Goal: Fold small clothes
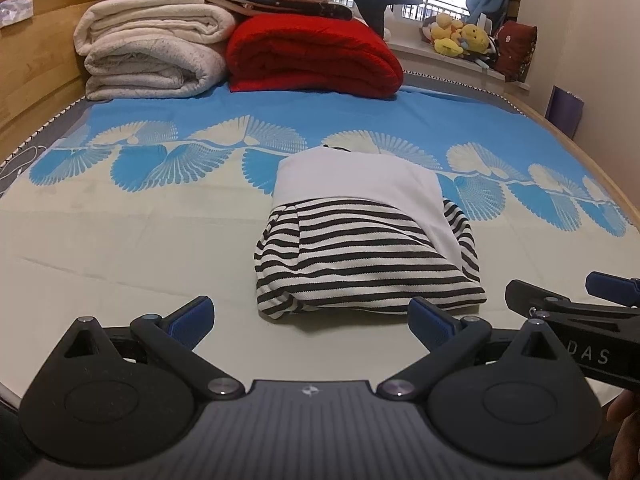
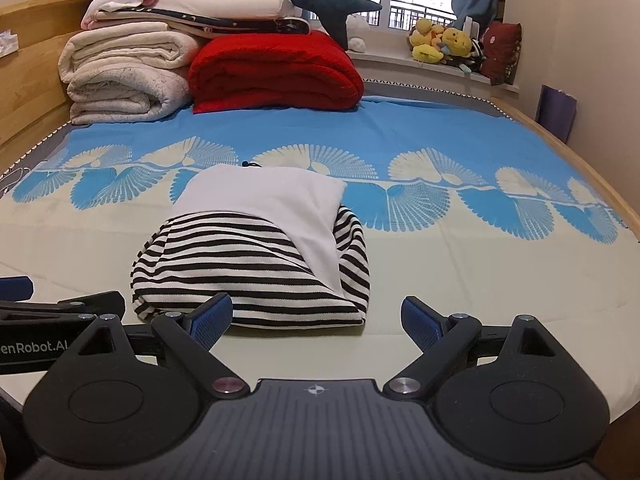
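Bed [image 1: 120, 264], cream sheet with a blue fan print band across it. Bundle [image 1: 360, 240] is my landmark. Far behind the bundle, by the headboard: rolled white quilts [image 1: 156, 52], red blanket [image 1: 316, 56] beside them, flat linens on top. Plush toys [image 1: 460, 36] on the sill, behind and right of the bundle.

The bundle sits mid-bed, just ahead of both tongs: striped knit, already folded into a compact pad, white panel [image 2: 272, 204] lying over its far half and down its right side. A bit of dark cord shows at its far edge, unclear what.

Handling guess: light, soft, floppy, stretchy knit. Layers will slide and spring open if I lift one corner only. Best hold looks like the near folded hem, pinching through all the layers, one tong at each near corner, or slide under it.

My left tongs [image 1: 312, 318] are spread wide, empty, near edge of the bundle between the fingers. My right tongs [image 2: 318, 318] likewise spread, empty, left pad [image 2: 212, 318] in front of the hem; contact unclear.
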A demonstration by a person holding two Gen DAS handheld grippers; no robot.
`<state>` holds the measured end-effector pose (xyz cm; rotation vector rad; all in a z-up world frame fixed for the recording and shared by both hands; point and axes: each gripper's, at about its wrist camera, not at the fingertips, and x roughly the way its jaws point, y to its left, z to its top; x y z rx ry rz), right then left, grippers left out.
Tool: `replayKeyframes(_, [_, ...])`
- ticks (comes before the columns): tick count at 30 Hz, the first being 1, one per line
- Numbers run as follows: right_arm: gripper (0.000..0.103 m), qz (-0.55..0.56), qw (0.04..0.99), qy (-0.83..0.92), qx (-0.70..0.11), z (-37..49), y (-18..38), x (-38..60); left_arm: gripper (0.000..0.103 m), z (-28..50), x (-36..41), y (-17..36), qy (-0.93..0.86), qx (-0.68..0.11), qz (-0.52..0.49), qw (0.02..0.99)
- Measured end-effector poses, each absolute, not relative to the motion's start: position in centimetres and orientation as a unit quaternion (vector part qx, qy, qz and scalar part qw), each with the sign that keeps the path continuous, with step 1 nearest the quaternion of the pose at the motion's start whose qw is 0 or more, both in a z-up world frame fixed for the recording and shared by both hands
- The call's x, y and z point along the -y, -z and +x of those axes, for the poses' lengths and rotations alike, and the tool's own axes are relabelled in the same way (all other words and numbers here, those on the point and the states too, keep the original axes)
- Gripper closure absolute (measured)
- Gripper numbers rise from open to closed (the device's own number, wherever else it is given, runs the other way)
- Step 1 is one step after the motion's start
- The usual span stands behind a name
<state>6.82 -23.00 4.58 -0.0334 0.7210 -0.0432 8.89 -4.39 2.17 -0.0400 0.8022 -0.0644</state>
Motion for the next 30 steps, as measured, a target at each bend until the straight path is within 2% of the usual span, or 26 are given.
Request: replayKeyframes(30, [0.011,-0.018,0.933,0.023,-0.359,6.99,-4.16,23.05,0.0,8.95,4.58,-1.84,0.032,-0.394,-0.021,0.918])
